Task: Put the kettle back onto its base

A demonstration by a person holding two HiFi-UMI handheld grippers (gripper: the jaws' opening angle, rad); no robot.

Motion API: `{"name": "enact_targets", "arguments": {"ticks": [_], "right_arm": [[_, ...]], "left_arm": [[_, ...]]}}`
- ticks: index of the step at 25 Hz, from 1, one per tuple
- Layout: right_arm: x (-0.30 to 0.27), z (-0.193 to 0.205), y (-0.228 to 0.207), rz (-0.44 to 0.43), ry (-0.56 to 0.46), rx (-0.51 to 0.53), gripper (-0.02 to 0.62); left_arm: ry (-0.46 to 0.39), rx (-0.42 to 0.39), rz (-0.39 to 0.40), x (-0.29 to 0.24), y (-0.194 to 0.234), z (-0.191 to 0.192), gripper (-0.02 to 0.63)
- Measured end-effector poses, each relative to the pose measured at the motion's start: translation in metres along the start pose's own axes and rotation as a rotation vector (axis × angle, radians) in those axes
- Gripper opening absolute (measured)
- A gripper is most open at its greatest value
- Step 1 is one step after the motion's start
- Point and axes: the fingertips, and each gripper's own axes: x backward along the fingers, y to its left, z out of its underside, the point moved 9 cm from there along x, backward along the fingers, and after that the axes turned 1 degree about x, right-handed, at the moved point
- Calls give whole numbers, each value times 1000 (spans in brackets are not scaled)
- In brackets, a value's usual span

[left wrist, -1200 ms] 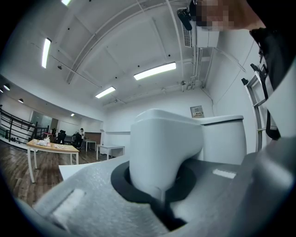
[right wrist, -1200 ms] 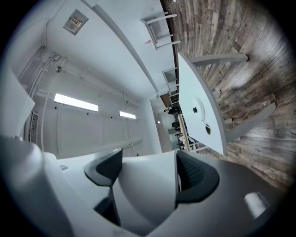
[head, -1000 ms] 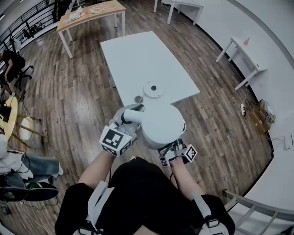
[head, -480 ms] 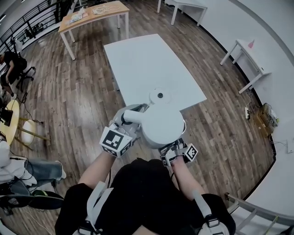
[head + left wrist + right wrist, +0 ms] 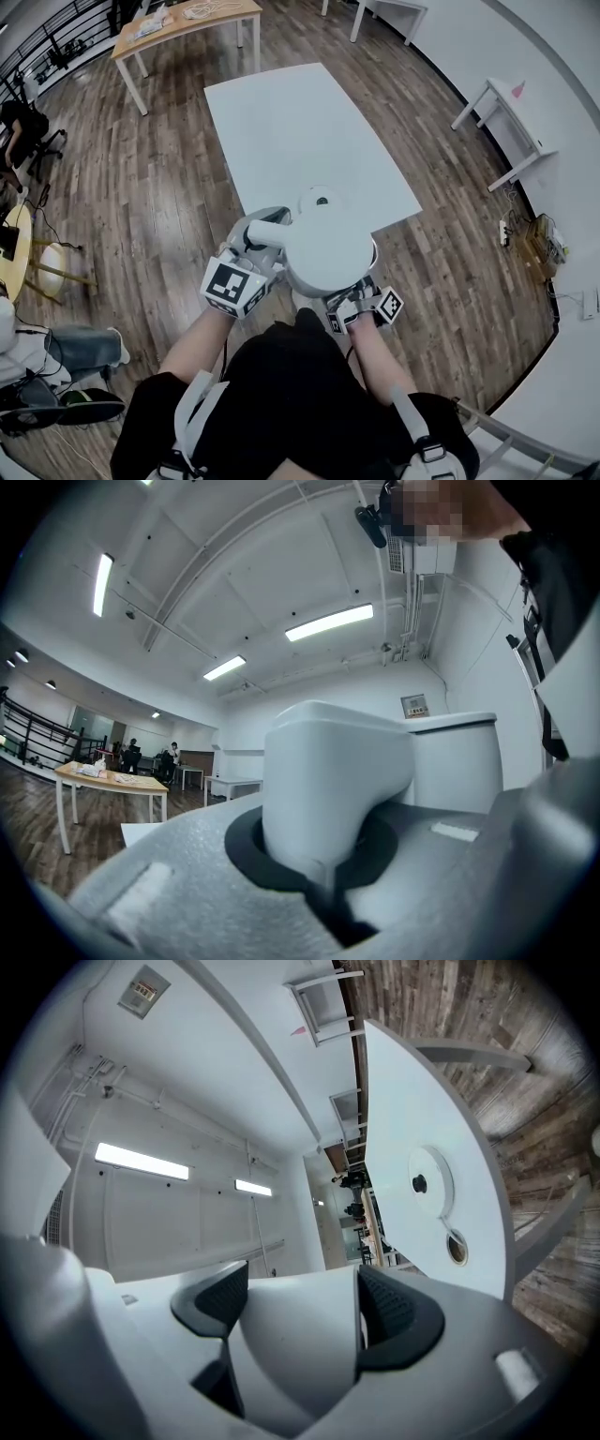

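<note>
Kettle [image 5: 323,248]: white, round-bodied, off the table and carried between both grippers. In the head view it hangs over the near edge of the white table [image 5: 291,122], about midway along that edge.

Base [image 5: 322,199]: a white disc with a dark stud at its centre, lying flat on the table close to the near edge. The kettle is not seated on it. The kettle's body lies just to the near side of the base and covers the nearest part of the disc's rim.

Left gripper [image 5: 251,251]: at the kettle's left side, with the jaws drawn tight onto the handle [image 5: 333,780]. We see the handle standing upright out of the notch between them, the kettle's body just behind it.

Right gripper [image 5: 354,298]: at the kettle's near right side, clamped on it. Its dark ribbed pads [image 5: 398,1312] press on either side of a curved white part of the kettle. We take this for the lower body, though the view is too close to be sure.

Around: plank floor [image 5: 159,206]; a wooden table [image 5: 183,19] beyond the white table's far left corner.
</note>
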Motion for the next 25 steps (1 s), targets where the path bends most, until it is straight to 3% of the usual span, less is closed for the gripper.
{"name": "enact_targets", "arguments": {"ticks": [14, 19, 25], "right_arm": [[-74, -74, -19, -9, 85, 6, 367], [-89, -95, -24, 4, 103, 27, 365], [-97, -121, -25, 55, 113, 126, 360]], "left_arm": [[-39, -21, -76, -72, 36, 7, 3], [-49, -20, -138, -88, 39, 14, 3], [-49, -22, -177, -103, 38, 21, 2]]}}
